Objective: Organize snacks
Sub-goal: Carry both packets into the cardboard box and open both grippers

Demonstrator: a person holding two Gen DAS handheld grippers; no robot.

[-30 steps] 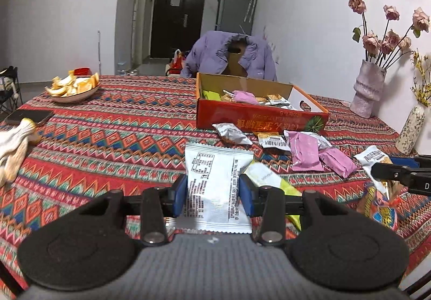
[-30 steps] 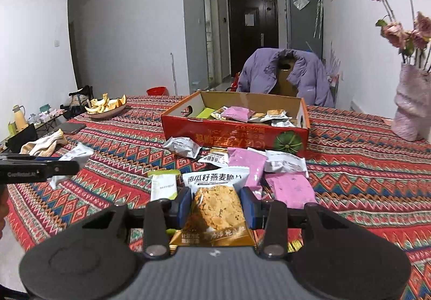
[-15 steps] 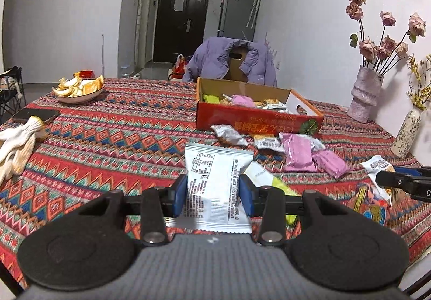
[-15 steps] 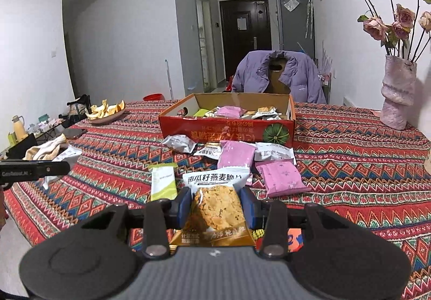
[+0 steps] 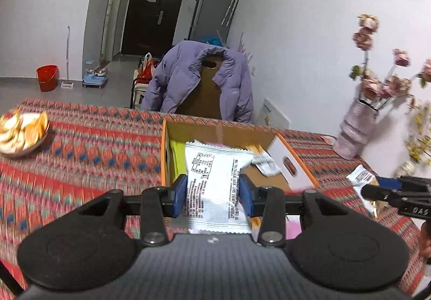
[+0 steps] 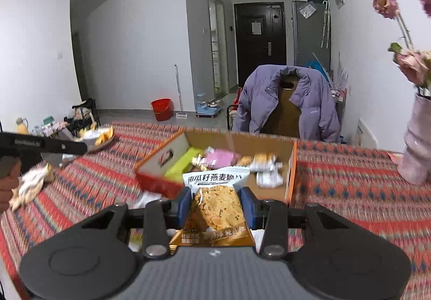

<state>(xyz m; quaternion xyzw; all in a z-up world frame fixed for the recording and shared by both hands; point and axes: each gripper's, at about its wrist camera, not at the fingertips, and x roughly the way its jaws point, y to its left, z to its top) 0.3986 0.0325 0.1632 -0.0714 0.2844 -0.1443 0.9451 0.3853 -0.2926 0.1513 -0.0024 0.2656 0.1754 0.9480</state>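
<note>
My left gripper (image 5: 212, 196) is shut on a white snack packet (image 5: 215, 178) with black print, held in the air just before the near wall of the open red cardboard box (image 5: 293, 165). My right gripper (image 6: 215, 204) is shut on a brown oat-crisp packet (image 6: 215, 208) with a white top, held above the box (image 6: 159, 181) near its front rim. Inside the box lie a green packet (image 6: 180, 165), a pink packet (image 6: 221, 158) and several silver ones. Each gripper shows at the edge of the other's view, the right gripper (image 5: 396, 193) and the left gripper (image 6: 45, 146).
A bowl of orange peel (image 5: 21, 133) sits at the table's far left. A pink vase of dried roses (image 5: 355, 130) stands at the right by the wall. A chair draped with a purple jacket (image 5: 199, 82) is behind the table. The patterned tablecloth (image 6: 350, 192) covers the table.
Both grippers have risen and moved forward with their packets, from over the loose snacks in front of the box to right at the box. The box now fills the middle of both views.
</note>
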